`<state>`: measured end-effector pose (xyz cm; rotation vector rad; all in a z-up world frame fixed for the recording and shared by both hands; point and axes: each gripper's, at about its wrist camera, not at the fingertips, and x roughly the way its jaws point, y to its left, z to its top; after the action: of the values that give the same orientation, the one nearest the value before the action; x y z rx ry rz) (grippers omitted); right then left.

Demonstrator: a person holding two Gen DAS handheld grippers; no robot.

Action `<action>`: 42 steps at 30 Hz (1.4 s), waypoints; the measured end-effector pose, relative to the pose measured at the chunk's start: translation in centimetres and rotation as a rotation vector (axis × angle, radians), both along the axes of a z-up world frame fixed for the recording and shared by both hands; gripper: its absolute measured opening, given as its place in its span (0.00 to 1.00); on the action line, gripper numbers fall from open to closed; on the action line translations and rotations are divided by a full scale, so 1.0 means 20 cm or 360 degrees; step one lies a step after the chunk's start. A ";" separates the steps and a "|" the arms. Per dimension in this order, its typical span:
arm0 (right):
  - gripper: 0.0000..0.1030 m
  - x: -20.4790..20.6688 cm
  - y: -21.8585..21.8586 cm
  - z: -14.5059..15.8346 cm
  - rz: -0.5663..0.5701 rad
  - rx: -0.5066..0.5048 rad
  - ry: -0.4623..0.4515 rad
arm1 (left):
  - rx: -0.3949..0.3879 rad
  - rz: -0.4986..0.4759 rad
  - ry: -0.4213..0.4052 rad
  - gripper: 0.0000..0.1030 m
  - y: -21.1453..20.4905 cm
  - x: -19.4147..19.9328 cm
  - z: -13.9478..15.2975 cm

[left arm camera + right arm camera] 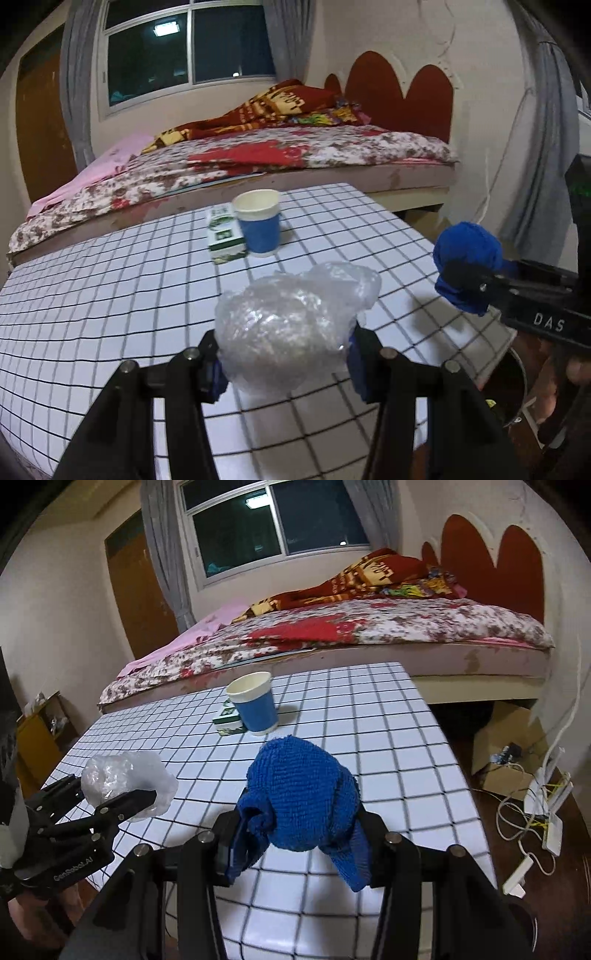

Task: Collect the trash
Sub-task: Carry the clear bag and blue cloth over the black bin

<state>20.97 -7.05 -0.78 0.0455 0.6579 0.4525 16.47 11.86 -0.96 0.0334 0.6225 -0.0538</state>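
Plastic first: on our left, the left gripper (284, 363) is pinching a crumpled clear plastic bag (291, 325), both blue pads pressed into its sides, and it hangs above the checked table (110, 280) rather than resting on it. Such a wad is light and springy, so we judge the squeeze should stay firm and even; loosen it and the film may slip out.

Toward the middle of the table stand the pieces not yet collected: a green and white carton (223, 236) and, touching or just beside its right side, a blue paper cup (258, 225), upright and open at the top.

Further right, the right gripper (299, 836) is clamped on a bunched blue cloth (301, 794), with loose corners drooping below the jaws.

At the far right, beside the table's edge and lower down, a dark bin (513, 391) shows. We would carry the bag over its mouth, well clear of the rim, before releasing, and keep the two grippers apart on the way.
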 end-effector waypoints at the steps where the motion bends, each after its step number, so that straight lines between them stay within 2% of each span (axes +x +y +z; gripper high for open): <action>1: 0.48 -0.02 -0.03 0.00 -0.0012 -0.0003 -0.0009 | 0.0000 -0.0014 -0.0001 0.51 -0.02 -0.01 0.00; 12: 0.48 -0.26 -0.34 0.05 -0.0130 -0.0010 -0.0098 | -0.0033 -0.0145 -0.0048 0.51 -0.30 -0.14 0.02; 22: 0.48 -0.43 -0.64 0.01 -0.0270 -0.0063 -0.0114 | -0.0043 -0.0283 -0.0004 0.51 -0.59 -0.22 -0.07; 34: 0.48 -0.59 -1.01 -0.12 -0.0493 -0.0089 -0.0027 | -0.0025 -0.0503 0.0051 0.51 -0.95 -0.27 -0.14; 42: 0.48 -0.68 -1.18 -0.18 -0.0589 -0.0118 0.0031 | -0.0017 -0.0632 0.0109 0.51 -1.16 -0.29 -0.21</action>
<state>7.41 -30.72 -4.33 0.0997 0.6678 0.0714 10.75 -11.36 -5.14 0.1453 0.6770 -0.4436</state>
